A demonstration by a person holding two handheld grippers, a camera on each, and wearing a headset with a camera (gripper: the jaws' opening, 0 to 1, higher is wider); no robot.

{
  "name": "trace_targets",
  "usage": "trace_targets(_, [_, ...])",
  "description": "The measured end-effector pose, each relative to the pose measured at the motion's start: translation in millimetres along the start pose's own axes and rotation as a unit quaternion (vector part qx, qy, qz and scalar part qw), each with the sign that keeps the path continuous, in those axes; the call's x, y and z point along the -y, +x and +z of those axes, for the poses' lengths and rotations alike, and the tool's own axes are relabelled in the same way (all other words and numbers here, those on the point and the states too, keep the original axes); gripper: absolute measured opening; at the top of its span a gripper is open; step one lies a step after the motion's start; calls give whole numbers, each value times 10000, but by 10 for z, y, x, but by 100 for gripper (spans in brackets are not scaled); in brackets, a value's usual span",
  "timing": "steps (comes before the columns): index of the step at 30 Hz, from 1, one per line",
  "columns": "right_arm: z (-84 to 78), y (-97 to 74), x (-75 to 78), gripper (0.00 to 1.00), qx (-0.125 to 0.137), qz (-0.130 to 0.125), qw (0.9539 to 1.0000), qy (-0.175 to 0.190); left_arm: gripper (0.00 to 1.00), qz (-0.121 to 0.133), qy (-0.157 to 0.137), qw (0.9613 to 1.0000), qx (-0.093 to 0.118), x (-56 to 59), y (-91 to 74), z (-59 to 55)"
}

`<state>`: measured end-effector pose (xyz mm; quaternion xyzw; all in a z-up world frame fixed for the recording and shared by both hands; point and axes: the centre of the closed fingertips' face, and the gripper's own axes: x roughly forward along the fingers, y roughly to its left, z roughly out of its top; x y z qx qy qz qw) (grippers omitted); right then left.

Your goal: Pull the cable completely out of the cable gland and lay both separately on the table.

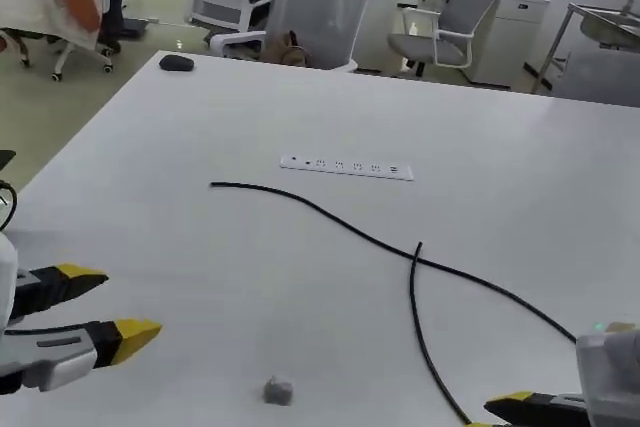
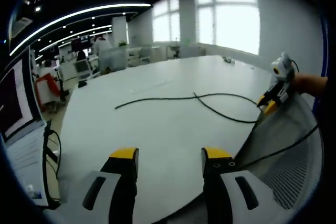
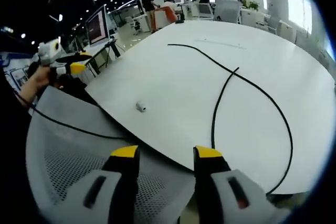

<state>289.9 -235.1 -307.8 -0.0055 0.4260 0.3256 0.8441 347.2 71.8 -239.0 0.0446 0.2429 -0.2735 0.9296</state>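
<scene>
- The left gripper (image 2: 170,155), grey-bodied with yellow-tipped jaws, hangs over the near left edge of the table, jaws wide apart with nothing between them.
- The right gripper (image 3: 167,152), of the same make, is held off the near right edge, jaws likewise spread and empty.
- The small grey plastic cable gland (image 1: 278,391) sits alone on the white table (image 1: 520,197), close to the near edge and well apart from the cable.
- The long thin black cable (image 1: 360,232) lies loose, crossing over itself once, with a run reaching the near edge.
- Both parts look separated, so the task seems done.
- Risk: a gripper drawn across the edge could knock the light gland so that it rolls off, or snag the cable end and drag it onto the gland.
- Farther off lies a white power strip (image 1: 345,167); its markings are too small to read.
- No brand or label is legible anywhere.
</scene>
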Motion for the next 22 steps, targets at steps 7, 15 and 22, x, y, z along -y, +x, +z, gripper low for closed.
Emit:
trace_targets(7, [-30, 79, -63, 43, -144, 57, 9999, -48, 51, 58, 63, 9995, -308, 19, -11, -207])
trace_targets(15, [-87, 128, -81, 44, -330, 13, 9993, -196, 50, 91, -9, 9993, -356, 29, -19, -266])
trace_targets(22, [-116, 128, -88, 44, -425, 38, 9988, -239, 50, 75, 33, 9994, -328, 36, -15, -232])
